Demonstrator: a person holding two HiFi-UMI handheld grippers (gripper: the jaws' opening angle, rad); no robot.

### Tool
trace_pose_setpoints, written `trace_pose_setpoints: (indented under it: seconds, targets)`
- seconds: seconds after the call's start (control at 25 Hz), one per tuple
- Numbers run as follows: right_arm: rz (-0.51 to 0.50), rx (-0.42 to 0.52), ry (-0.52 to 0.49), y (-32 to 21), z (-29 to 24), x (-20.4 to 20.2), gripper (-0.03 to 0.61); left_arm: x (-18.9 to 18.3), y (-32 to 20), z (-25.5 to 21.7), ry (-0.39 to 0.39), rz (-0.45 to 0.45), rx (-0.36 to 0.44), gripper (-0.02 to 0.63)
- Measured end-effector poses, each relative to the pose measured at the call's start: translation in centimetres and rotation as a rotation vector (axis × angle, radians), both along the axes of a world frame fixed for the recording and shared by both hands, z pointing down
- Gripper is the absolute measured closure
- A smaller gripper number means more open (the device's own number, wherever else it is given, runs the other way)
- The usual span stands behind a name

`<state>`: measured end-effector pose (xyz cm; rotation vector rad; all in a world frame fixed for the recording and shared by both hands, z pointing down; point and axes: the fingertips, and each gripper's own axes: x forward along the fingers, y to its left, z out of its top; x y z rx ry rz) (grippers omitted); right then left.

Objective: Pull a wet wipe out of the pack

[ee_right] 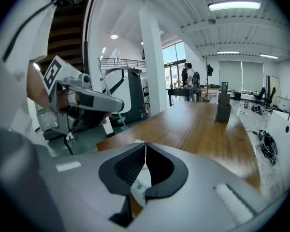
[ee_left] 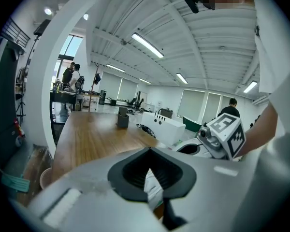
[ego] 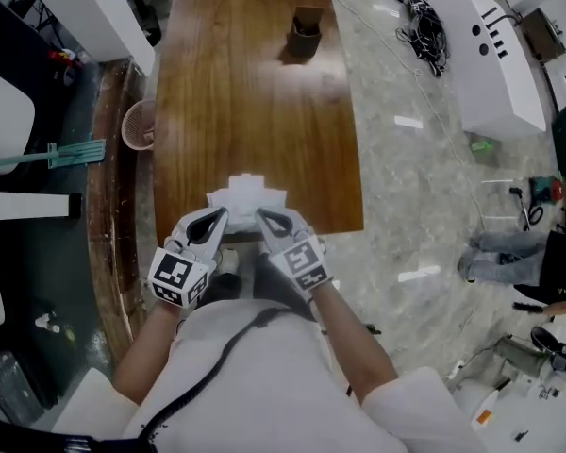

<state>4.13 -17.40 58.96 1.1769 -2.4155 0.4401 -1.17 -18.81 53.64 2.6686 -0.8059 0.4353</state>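
The white wet wipe pack (ego: 248,194) lies at the near edge of the wooden table (ego: 255,102). My left gripper (ego: 215,219) and right gripper (ego: 267,218) sit side by side at the pack's near edge, both with jaws together. In the left gripper view the left gripper's (ee_left: 149,150) tips meet, and a strip of the white pack (ee_left: 154,190) shows in the gap below them. In the right gripper view the right gripper's (ee_right: 145,144) tips also meet over the pack (ee_right: 139,187), which has green dots. I cannot tell whether any film is pinched.
A dark holder (ego: 305,34) stands at the table's far end. A pink basket (ego: 138,124) and a green-handled tool (ego: 66,154) lie on the floor to the left. At the right are a white cabinet (ego: 491,55), cables (ego: 426,22) and a person (ego: 514,253).
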Motion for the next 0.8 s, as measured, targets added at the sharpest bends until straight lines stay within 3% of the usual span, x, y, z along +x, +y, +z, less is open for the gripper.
trace_pose_setpoints:
  seconds: [0.2, 0.52, 0.8]
  targets:
    - [-0.074, -0.052, 0.021, 0.6, 2.3, -1.1, 0.533, -0.1, 0.1, 0.6, -0.007, -0.029, -0.017, 0.609]
    - [-0.091, -0.086, 0.019, 0.4, 3.6, -0.8, 0.502, 0.4, 0.0, 1.3, 0.0, -0.048, -0.038, 0.609]
    - [-0.151, -0.13, 0.081, -0.2, 5.3, -1.2, 0.445, -0.2, 0.3, 1.9, -0.006, -0.065, -0.055, 0.609]
